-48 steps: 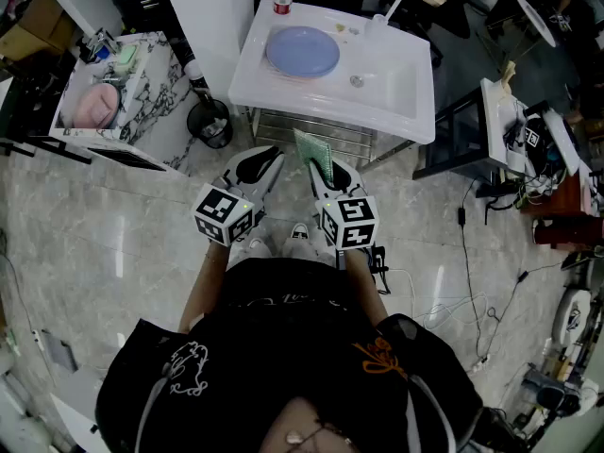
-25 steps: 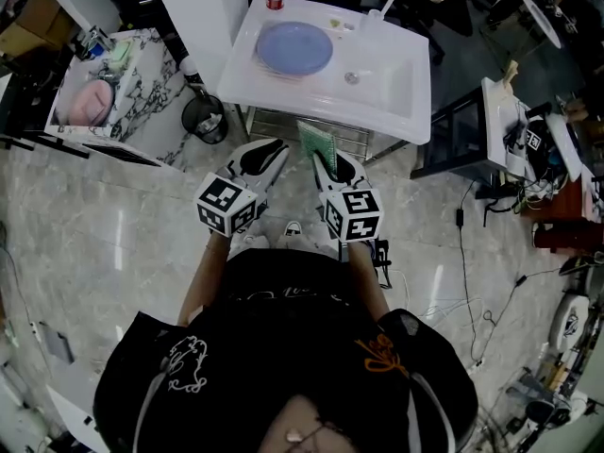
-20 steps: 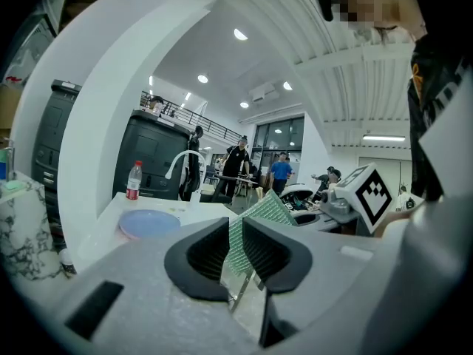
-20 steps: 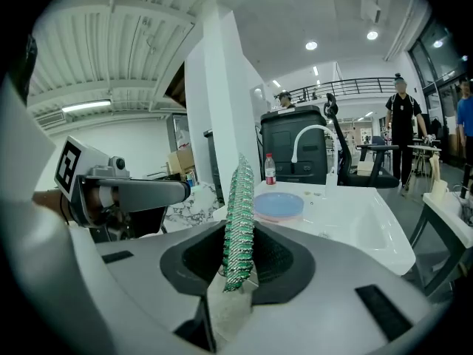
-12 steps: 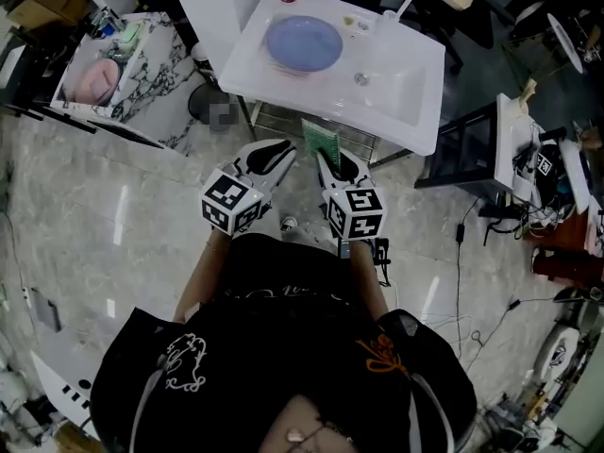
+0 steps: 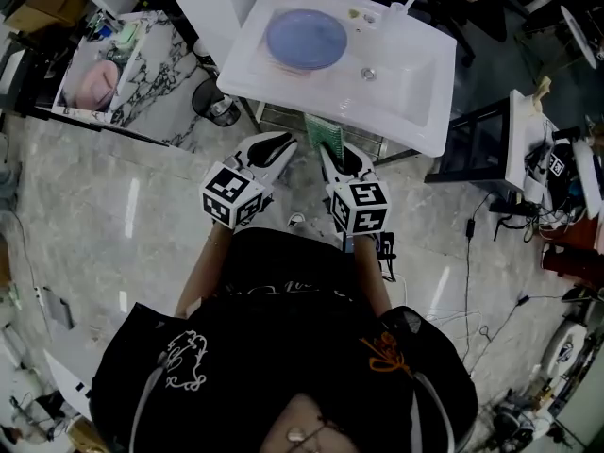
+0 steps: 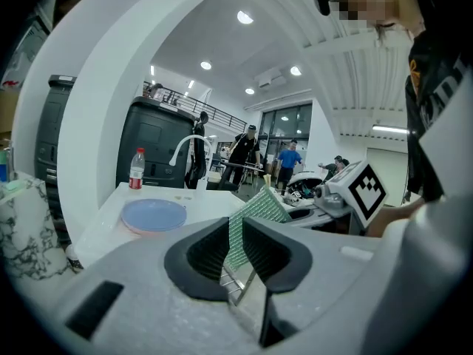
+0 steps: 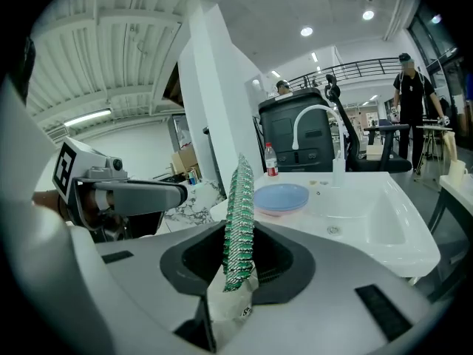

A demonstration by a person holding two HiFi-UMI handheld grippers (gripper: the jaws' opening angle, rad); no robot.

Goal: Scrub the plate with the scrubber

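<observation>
While I look down in the head view, my left gripper [image 6: 276, 147] and right gripper [image 6: 326, 151] hang side by side just short of the white sink [image 6: 420, 111]. The blue plate [image 6: 306, 39] lies on the sink's left ledge. Left gripper view: my jaws are pressed together with nothing between them. Right gripper view: my jaws clamp the green scrubber [image 8: 239, 213] upright, well apart from the plate beyond.

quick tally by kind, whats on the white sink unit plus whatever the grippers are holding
blue plate: 1 (a pinkish rim under it may be a second plate, cannot tell)
bottle: 1
tap: 1
scrubber, green, clamped in the right gripper: 1
total: 4
</observation>
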